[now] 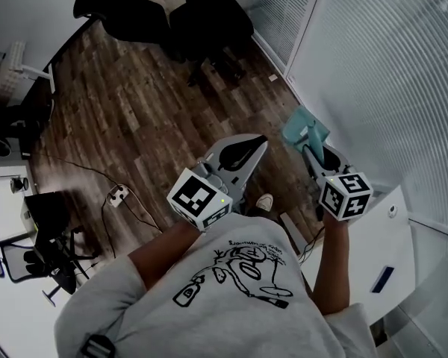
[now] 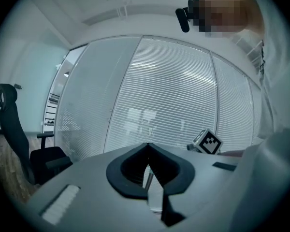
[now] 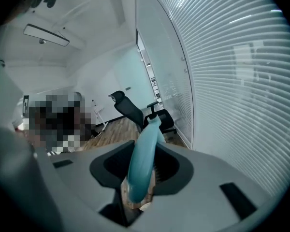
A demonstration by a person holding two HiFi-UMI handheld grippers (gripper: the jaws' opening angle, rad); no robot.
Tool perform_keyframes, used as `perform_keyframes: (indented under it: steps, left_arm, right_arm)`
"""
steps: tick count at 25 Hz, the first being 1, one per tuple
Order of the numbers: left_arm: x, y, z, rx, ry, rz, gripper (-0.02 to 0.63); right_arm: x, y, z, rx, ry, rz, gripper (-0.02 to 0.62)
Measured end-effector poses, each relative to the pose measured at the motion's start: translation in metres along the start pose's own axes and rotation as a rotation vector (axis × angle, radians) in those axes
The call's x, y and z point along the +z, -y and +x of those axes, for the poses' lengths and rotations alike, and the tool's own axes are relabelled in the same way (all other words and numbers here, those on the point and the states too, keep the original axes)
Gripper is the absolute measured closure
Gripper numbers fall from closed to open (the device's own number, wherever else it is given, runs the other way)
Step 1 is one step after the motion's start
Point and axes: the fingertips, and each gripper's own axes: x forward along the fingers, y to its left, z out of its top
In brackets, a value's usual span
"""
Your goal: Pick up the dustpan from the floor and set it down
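Item 1: right gripper [image 1: 316, 155], clamping handle of teal dustpan [image 1: 302, 127]; dustpan hanging in air above wood floor [image 1: 134, 103], beside blind-covered glass wall [image 1: 388, 73].
Item 2: left gripper [image 1: 255, 145], jaws pressing together, carrying nothing.

The dustpan [image 3: 141, 168] is being seen as smooth teal plastic with a soft sheen along its handle. The shells of the left gripper [image 2: 148, 145] and the right gripper [image 3: 153, 140] are being shown as matt grey plastic, with duller black lining round the jaw openings. The marker cube [image 1: 200, 198] is being shown as matt white with black printed squares. The floor [image 1: 134, 103] is being seen as dark, grained wood planks, faintly glossy. The shirt [image 1: 172, 319] is being shown as soft grey cloth with black print. The office chair [image 1: 209, 22] is being seen in matt black upholstery, the blinds [image 1: 381, 73] as smooth white slats.
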Motion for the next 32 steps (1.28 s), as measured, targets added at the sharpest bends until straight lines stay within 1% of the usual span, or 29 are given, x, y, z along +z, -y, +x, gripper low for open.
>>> perform_keyframes:
  steps: [7, 10, 18, 32]
  left_arm:
    - [0.012, -0.001, 0.002, 0.001, 0.013, 0.018, 0.604]
    - [0.015, 0.001, 0.003, -0.001, 0.014, 0.026, 0.604]
    - [0.029, 0.003, 0.007, -0.013, 0.027, 0.031, 0.604]
    - [0.027, 0.001, 0.008, -0.014, 0.020, 0.028, 0.604]
  right_arm:
    - [0.026, -0.015, -0.028, -0.008, 0.063, -0.010, 0.497]
    - [0.028, -0.018, -0.037, -0.013, 0.068, -0.012, 0.497]
    - [0.037, -0.035, -0.054, 0.008, 0.081, -0.028, 0.495]
    - [0.032, -0.036, -0.054, 0.025, 0.081, -0.002, 0.495]
